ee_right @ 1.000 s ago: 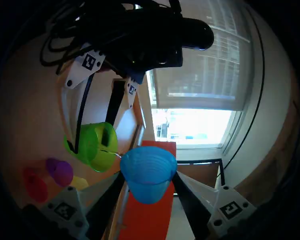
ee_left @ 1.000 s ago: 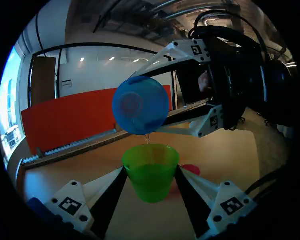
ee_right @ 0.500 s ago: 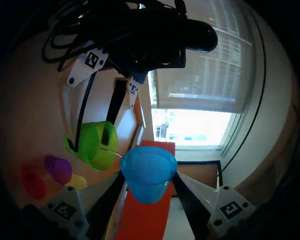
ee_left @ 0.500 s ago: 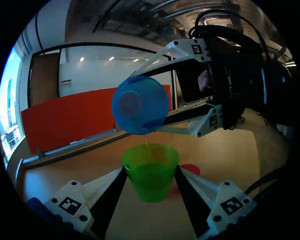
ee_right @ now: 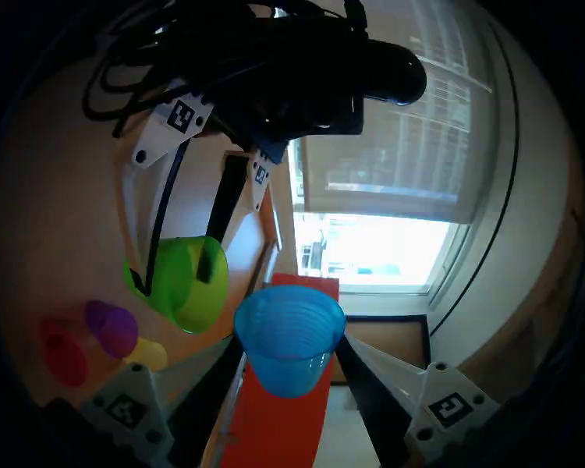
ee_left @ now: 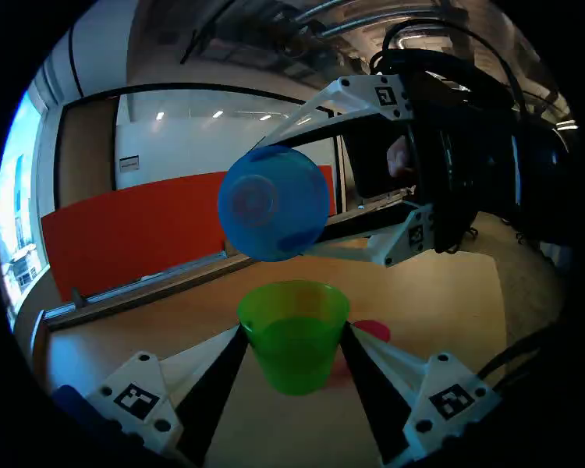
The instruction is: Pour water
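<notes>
Also near green cup (ee_right: 185,287): red cup (ee_right: 62,356), purple cup (ee_right: 113,331), yellow cup (ee_right: 149,355).

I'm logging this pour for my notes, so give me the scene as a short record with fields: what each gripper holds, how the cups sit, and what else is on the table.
Left side: left gripper shut on green cup, upright
Right side: right gripper shut on blue cup, tipped sideways
Relation: blue cup above green cup, not touching
Water: green cup looks partly filled; no stream visible
Elsewhere: red cup, purple cup, yellow cup on the table
</notes>
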A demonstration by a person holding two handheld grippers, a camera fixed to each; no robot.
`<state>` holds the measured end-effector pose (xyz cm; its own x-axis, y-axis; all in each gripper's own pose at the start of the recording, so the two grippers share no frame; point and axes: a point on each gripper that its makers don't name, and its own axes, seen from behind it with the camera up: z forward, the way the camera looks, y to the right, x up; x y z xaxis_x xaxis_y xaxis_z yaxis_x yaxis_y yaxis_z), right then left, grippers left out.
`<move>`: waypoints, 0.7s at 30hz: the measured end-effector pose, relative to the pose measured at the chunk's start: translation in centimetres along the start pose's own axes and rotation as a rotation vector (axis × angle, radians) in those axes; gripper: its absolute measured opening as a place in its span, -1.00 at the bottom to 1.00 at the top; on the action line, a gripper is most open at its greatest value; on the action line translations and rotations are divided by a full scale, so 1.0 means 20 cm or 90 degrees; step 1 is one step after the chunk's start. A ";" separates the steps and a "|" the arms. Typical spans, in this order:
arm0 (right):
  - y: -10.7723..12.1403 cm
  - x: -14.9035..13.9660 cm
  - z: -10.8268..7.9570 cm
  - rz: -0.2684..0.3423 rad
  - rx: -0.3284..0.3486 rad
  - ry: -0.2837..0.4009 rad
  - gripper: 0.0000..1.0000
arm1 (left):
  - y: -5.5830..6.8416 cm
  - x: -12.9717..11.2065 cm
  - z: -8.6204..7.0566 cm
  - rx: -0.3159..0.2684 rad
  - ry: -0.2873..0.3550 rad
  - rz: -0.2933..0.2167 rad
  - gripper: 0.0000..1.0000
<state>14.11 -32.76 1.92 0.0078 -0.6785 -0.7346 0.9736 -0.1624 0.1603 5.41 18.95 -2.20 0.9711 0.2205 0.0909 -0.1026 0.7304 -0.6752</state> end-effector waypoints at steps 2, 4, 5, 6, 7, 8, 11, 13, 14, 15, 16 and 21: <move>0.00 -0.01 0.00 0.015 -0.001 0.001 0.76 | 0.00 0.00 0.00 0.001 0.000 -0.001 0.67; 0.00 -0.02 0.01 0.034 -0.003 0.003 0.75 | -0.01 0.00 0.00 0.001 0.001 -0.002 0.67; 0.01 -0.02 0.01 0.045 -0.004 0.004 0.75 | 0.00 0.00 0.00 0.001 0.001 -0.003 0.67; 0.01 -0.03 0.01 0.058 -0.005 0.005 0.75 | 0.00 0.00 0.00 0.001 0.001 -0.004 0.67; 0.01 -0.03 0.01 0.071 -0.007 0.005 0.75 | 0.00 0.00 0.00 0.001 0.000 -0.004 0.67; 0.02 -0.04 0.01 0.085 -0.009 0.004 0.75 | 0.00 0.00 0.00 0.001 0.000 -0.004 0.67; 0.02 -0.06 0.01 0.126 -0.013 0.002 0.76 | 0.00 0.00 0.00 0.001 -0.001 -0.004 0.67; 0.01 -0.07 0.01 0.155 -0.013 0.002 0.76 | -0.01 -0.01 0.00 0.001 -0.001 -0.003 0.67; 0.01 -0.08 0.01 0.170 -0.013 0.002 0.76 | -0.01 0.00 0.00 0.002 -0.002 -0.003 0.67; 0.00 -0.08 0.01 0.187 -0.012 0.003 0.76 | -0.01 0.00 0.00 0.002 -0.002 -0.002 0.67; -0.01 -0.09 0.01 0.200 -0.012 0.002 0.76 | -0.01 0.00 0.00 0.002 -0.002 -0.002 0.67; -0.06 -0.12 0.00 0.270 -0.006 -0.005 0.76 | -0.01 -0.01 0.00 0.003 -0.004 -0.002 0.67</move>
<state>12.98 -30.91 3.47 0.4063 -0.6896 -0.5994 0.8868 0.1394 0.4406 5.32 18.76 -2.10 0.9702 0.2217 0.0976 -0.1001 0.7339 -0.6718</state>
